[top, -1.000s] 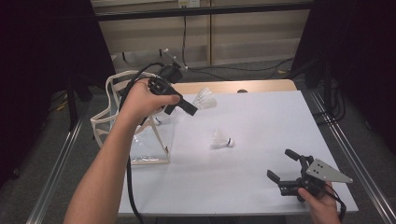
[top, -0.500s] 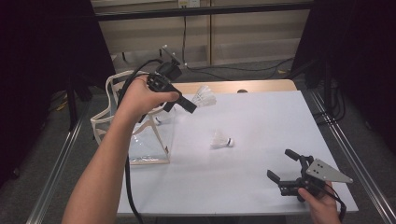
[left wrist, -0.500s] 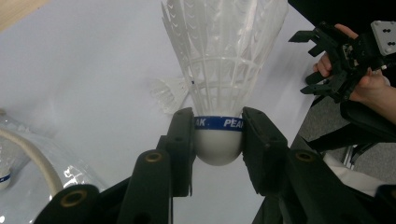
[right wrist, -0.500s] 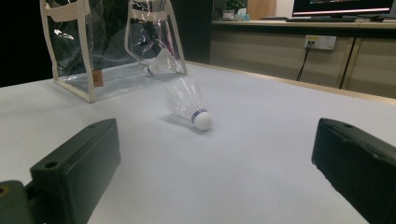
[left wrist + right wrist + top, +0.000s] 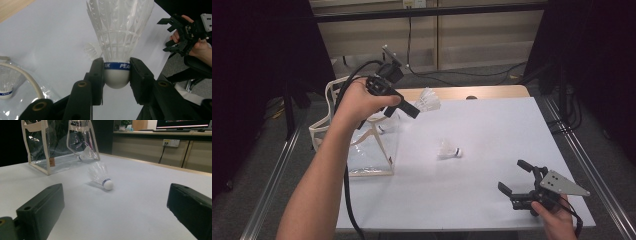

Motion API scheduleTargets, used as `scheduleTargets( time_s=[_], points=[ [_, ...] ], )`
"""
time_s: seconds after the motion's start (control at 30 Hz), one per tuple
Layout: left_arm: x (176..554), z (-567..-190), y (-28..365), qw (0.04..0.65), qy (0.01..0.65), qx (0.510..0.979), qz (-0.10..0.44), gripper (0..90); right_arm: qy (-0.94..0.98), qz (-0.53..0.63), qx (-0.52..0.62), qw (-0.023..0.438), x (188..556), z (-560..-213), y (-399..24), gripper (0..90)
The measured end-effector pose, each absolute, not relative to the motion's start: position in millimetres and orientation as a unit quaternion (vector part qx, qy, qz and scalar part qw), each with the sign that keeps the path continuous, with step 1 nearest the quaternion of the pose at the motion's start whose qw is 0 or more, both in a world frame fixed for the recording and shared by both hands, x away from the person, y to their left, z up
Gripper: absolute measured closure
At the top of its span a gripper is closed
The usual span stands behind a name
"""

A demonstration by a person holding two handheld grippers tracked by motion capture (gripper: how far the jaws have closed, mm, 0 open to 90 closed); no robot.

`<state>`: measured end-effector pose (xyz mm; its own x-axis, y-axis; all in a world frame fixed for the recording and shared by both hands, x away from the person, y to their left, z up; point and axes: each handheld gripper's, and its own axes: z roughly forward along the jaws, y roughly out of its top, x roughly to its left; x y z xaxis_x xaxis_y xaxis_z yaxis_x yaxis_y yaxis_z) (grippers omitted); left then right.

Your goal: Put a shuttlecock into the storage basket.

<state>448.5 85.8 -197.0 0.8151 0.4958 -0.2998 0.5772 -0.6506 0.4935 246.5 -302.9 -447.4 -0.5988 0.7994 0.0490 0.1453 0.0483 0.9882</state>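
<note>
Left gripper (image 5: 412, 107) raised above far-left part of white tabletop (image 5: 492, 210), beside clear plastic bag with cream trim (image 5: 362, 150). Jaws clamped on white cork base of white plastic shuttlecock with blue band (image 5: 117, 72), skirt pointing away from gripper; same shuttlecock seen at jaw tips from above (image 5: 428, 101). Second white shuttlecock (image 5: 448, 150) lying on its side mid-tabletop, cork toward right gripper (image 5: 516, 181). Third shuttlecock (image 5: 83, 155) inside bag. Right gripper held low near front-right corner of tabletop, jaws spread wide, nothing between them, well apart from lying shuttlecock (image 5: 101, 178).
</note>
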Motion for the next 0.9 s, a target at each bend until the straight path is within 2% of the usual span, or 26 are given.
scheduleTargets(
  time_s=[0.9],
  points=[
    [453.4,-190.4,97.4,0.297,0.319,0.898,-0.056,65.5,0.669,0.592,0.353,0.278,246.7,-447.2,-303.9,0.7]
  ],
)
